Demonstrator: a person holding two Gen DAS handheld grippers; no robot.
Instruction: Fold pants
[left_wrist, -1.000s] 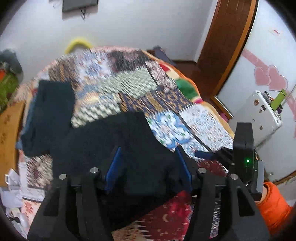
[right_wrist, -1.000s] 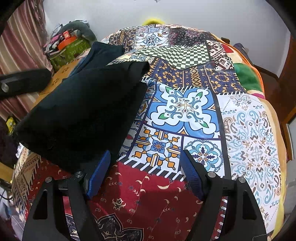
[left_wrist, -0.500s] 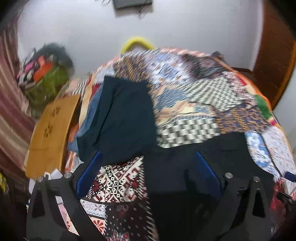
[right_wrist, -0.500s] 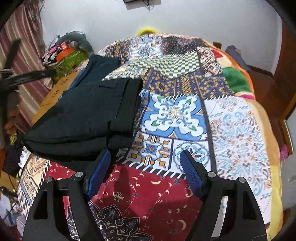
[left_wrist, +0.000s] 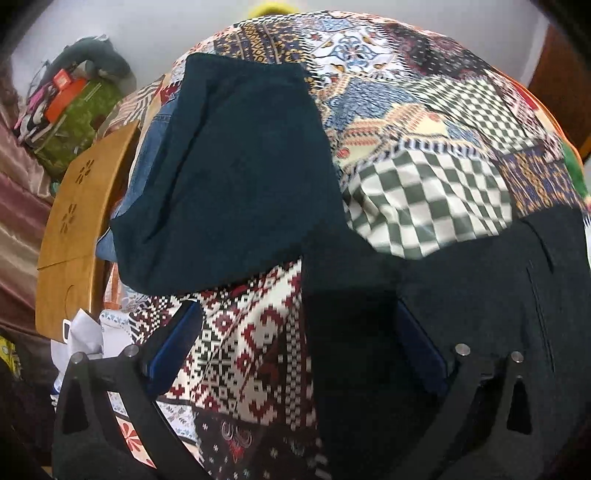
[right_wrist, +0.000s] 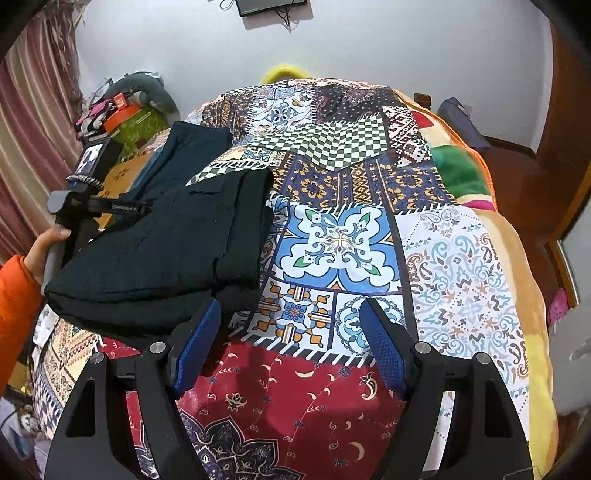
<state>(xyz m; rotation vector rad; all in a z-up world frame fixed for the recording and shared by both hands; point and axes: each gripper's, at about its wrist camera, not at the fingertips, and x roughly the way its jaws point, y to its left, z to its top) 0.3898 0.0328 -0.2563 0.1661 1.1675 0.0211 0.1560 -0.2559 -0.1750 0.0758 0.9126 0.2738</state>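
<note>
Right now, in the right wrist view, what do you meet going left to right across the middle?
Orange sleeve → hand holding the left gripper → folded black pants → blue flower quilt patch → pale paisley patch → wooden floor.

black pants (right_wrist: 159, 251) | folded, flat bundle | on patchwork bedspread (right_wrist: 369, 258), near its left edge

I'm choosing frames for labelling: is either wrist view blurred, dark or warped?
Left wrist view: motion blur smears the quilt; the black pants are a dim, detail-poor mass. Right wrist view: sharp and evenly lit, pants seams readable. Both: fisheye bulges the bed, with dark corners.
</note>
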